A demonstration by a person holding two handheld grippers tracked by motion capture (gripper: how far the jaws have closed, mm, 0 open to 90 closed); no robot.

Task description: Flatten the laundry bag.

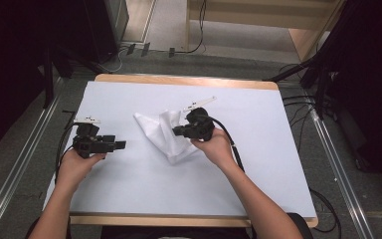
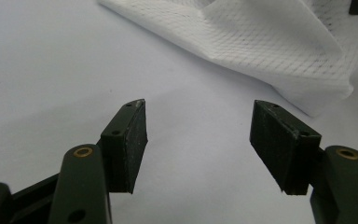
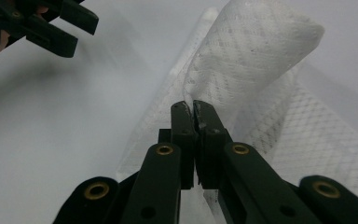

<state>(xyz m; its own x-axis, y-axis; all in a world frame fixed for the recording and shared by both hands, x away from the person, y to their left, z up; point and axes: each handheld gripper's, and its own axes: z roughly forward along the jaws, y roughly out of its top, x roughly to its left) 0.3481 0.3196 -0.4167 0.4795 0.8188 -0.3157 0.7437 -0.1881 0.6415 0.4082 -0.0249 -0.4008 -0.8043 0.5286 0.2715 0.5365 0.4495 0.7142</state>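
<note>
While pinched by right fingers (image 3: 185, 122), cloth (image 3: 256, 51) rises beyond.

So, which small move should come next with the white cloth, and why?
Probably bring the left tongs forward to the near edge of the white cloth and close there. They stand open above the bare table, apart from the cloth, while the right tongs are shut on a raised fold, so only one side is held.

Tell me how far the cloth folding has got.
Done: the white cloth already lies partly doubled over on the table. In hand: the right gripper is shut on a lifted flap of it. Left: the left gripper is open beside the cloth, holding nothing; the flap is not yet laid flat.
</note>
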